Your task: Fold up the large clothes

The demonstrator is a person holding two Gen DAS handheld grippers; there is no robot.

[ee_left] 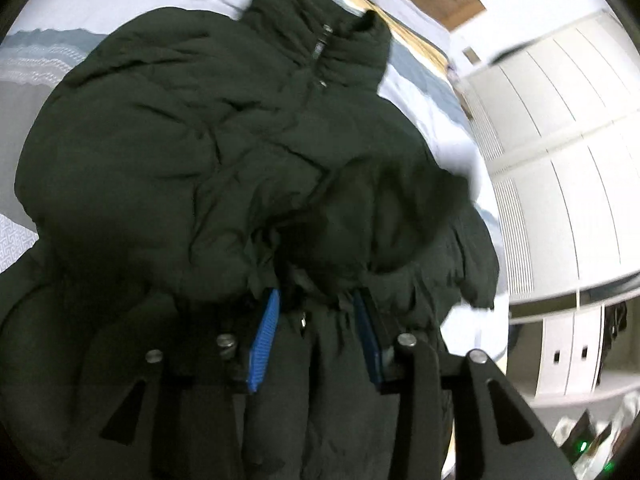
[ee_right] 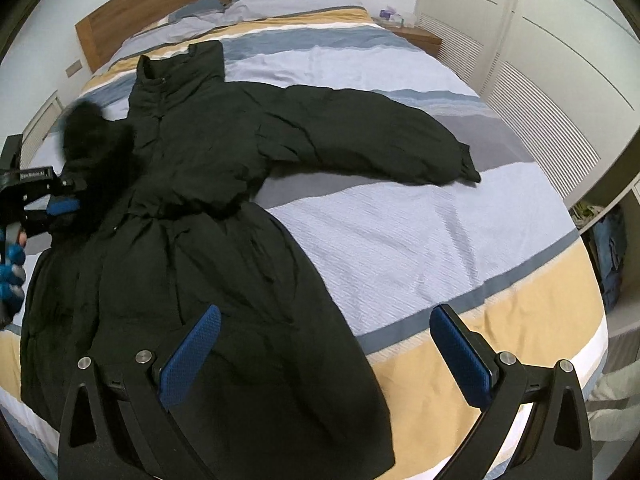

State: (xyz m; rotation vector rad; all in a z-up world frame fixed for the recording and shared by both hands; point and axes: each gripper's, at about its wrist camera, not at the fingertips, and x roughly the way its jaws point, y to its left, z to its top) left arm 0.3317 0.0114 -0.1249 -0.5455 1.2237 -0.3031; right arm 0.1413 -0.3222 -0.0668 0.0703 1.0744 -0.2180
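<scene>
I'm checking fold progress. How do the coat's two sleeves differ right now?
The right sleeve lies spread flat across the bed; the left sleeve is bunched and lifted over the coat. The right sleeve lies free; the left gripper is at the left sleeve. Both are dark and puffy.

Bed (ee_right: 420, 240), striped blue-beige cover; dark padded coat (ee_right: 192, 184) spread flat on it; pillows (ee_right: 240, 12) by headboard.

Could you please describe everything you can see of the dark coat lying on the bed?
The coat is a long, dark, puffy padded garment with a stand-up collar and gathered waist. It lies front up on the striped bed cover, one sleeve stretched out sideways. The other sleeve looks folded across the chest beside the left gripper. The right gripper hovers open above the hem.
</scene>
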